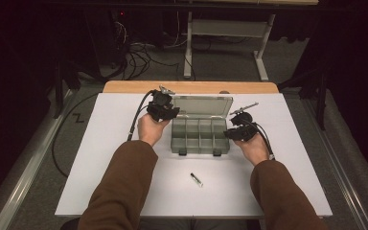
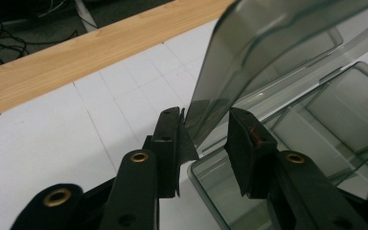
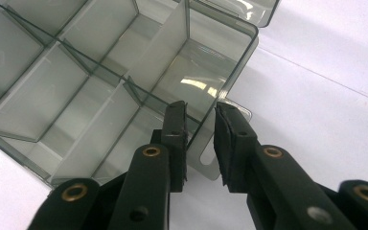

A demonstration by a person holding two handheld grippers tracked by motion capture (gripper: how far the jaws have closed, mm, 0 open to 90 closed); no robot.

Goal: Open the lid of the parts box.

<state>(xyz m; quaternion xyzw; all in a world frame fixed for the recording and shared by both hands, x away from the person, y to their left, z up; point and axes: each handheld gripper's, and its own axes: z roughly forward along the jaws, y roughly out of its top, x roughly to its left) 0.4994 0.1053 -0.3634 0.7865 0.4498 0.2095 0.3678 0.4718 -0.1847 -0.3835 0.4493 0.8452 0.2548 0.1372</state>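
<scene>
A clear grey compartment box (image 1: pixel 200 149) stands open on the white table, its lid (image 1: pixel 202 106) raised at the back. My left gripper (image 1: pixel 175 111) is at the lid's left end. In the left gripper view its jaws (image 2: pixel 206 139) straddle the lid's lower corner (image 2: pixel 249 62); the left pad touches it and a gap shows at the right pad. My right gripper (image 1: pixel 227 134) is at the box's right front corner. Its jaws (image 3: pixel 200 129) straddle the box's side wall (image 3: pixel 230 72) beside a latch tab (image 3: pixel 210 163), with space between wall and right pad. The compartments look empty.
A small black-and-white stick-like item (image 1: pixel 196 179) lies on the table in front of the box. The table's wooden far edge (image 1: pixel 191 87) runs behind the lid. Beyond it stand a desk frame (image 1: pixel 188 48) and floor cables (image 1: pixel 139 60).
</scene>
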